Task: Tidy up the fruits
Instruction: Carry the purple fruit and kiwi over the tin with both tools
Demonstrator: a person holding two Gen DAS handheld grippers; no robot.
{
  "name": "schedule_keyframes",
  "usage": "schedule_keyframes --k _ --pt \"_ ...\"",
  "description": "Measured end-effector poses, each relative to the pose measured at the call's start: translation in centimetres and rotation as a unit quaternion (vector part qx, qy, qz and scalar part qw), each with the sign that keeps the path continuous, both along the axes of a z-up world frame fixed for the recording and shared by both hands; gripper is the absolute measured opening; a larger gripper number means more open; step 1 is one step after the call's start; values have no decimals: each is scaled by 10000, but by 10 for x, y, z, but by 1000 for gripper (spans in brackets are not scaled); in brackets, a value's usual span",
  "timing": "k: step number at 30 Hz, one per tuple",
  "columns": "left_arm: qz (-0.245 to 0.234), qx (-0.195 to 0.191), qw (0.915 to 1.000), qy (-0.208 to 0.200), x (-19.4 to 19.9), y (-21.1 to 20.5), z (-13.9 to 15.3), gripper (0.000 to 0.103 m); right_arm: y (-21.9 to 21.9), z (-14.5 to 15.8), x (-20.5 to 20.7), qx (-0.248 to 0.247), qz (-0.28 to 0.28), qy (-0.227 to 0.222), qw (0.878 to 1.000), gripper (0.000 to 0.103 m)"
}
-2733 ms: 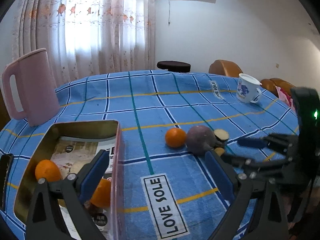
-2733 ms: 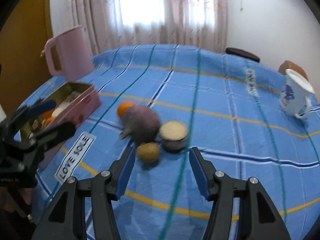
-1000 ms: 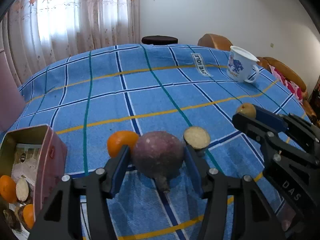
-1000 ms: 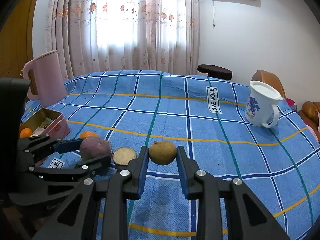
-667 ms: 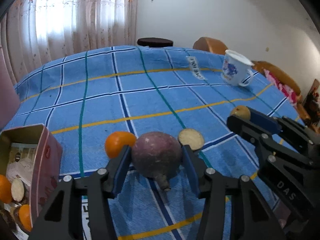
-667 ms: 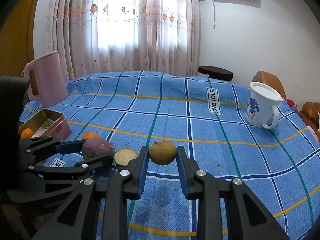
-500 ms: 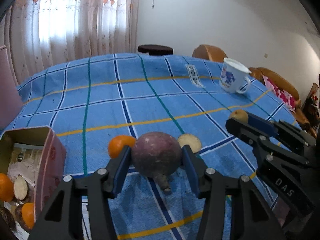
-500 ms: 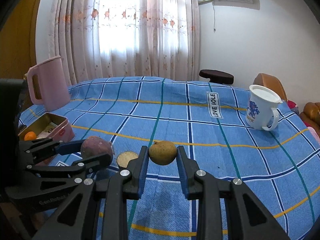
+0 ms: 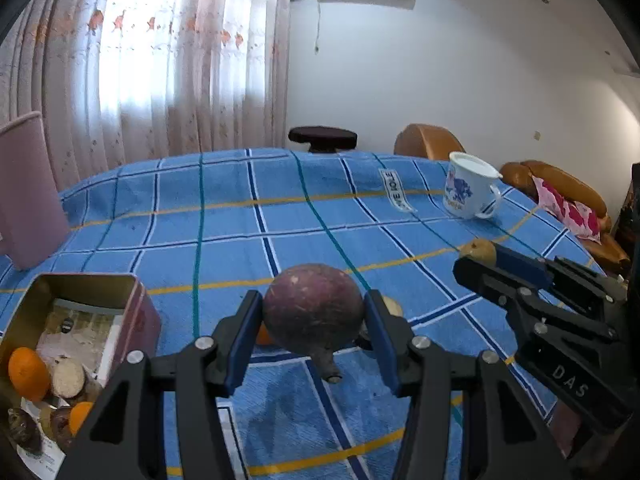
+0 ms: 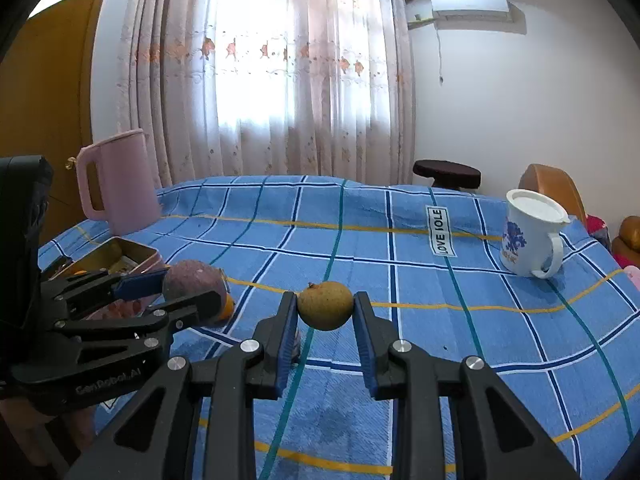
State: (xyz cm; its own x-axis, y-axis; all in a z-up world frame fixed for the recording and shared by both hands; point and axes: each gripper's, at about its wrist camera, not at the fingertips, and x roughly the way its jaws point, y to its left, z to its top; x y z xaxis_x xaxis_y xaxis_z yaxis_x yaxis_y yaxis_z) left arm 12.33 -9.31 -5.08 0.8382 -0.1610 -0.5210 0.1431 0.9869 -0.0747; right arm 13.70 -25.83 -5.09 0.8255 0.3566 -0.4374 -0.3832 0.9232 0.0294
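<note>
My left gripper [image 9: 313,320] is shut on a round purple fruit [image 9: 312,312] with a short stem and holds it above the blue checked tablecloth. My right gripper [image 10: 325,312] is shut on a small yellow-brown fruit [image 10: 325,306], also lifted; it shows in the left wrist view [image 9: 478,250] too. An orange [image 9: 263,336] and a cut pale fruit half [image 9: 392,306] lie on the cloth, mostly hidden behind my left fingers. The open pink tin [image 9: 136,280] at the left holds oranges [image 9: 28,372] and other fruit pieces.
A pink jug [image 10: 116,184] stands at the far left of the table. A white mug with blue print [image 10: 528,236] stands at the far right. A dark stool [image 10: 446,172] and brown chairs stand beyond the table's far edge.
Both grippers have risen with their fruits. The purple fruit now hangs clear of the cloth, hiding the orange and the cut half behind it. The tin looks nearer in the left wrist view.
</note>
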Motion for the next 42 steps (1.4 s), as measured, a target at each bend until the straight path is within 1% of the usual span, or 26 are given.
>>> schedule_keyframes --k 8,17,28,42 --pt "79 101 9994 -308 -10 -1 6 54 -1 3 -8 75 43 -189 9998 30" --pt "153 102 9983 -550 -19 0 10 54 -2 5 -16 127 92 -413 9990 30" --pt "238 152 9952 -937 -34 0 14 54 -5 8 -25 184 101 -654 9976 30" --pt "259 146 9923 -1204 -44 4 18 54 -4 8 -30 168 52 -787 9967 30"
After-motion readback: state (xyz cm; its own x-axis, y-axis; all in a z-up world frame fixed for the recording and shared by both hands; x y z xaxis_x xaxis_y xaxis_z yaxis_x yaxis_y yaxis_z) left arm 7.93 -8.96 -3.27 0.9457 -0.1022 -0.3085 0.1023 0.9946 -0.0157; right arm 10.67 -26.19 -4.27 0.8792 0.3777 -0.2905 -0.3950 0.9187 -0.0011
